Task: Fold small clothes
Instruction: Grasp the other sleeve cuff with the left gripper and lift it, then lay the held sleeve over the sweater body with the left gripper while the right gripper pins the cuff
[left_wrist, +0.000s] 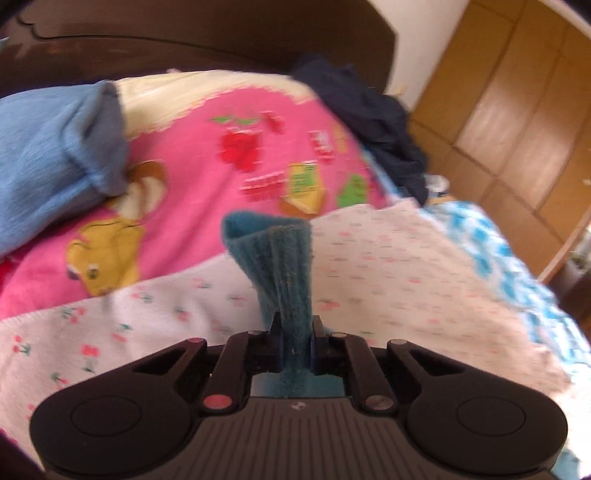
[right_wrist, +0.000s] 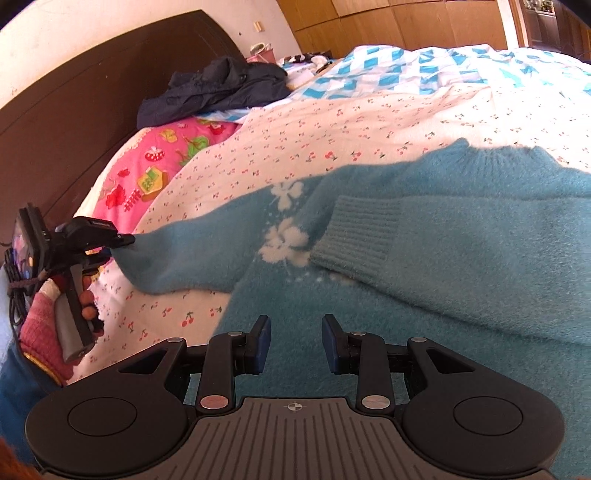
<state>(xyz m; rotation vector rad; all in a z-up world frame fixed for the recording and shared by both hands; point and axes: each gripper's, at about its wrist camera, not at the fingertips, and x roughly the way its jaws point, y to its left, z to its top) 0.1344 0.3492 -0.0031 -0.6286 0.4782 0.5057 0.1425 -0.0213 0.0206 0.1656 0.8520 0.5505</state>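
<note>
A teal knit sweater (right_wrist: 461, 266) with white clover motifs lies spread on the cherry-print sheet (right_wrist: 332, 122). One sleeve is folded across its chest, its ribbed cuff (right_wrist: 354, 236) near the motifs. My left gripper (left_wrist: 295, 325) is shut on the other sleeve's cuff (left_wrist: 273, 243), which sticks up out of the jaws. In the right wrist view the left gripper (right_wrist: 127, 242) holds that sleeve end stretched out to the left, lifted off the sheet. My right gripper (right_wrist: 295, 332) is open and empty, just above the sweater's lower body.
A pink cartoon blanket (left_wrist: 207, 166) and a light blue garment (left_wrist: 48, 155) lie toward the dark headboard (right_wrist: 74, 110). A dark navy garment (right_wrist: 218, 88) is bunched by the headboard. A blue-checked quilt (right_wrist: 406, 70) covers the far bed; wooden wardrobes (left_wrist: 509, 110) stand behind.
</note>
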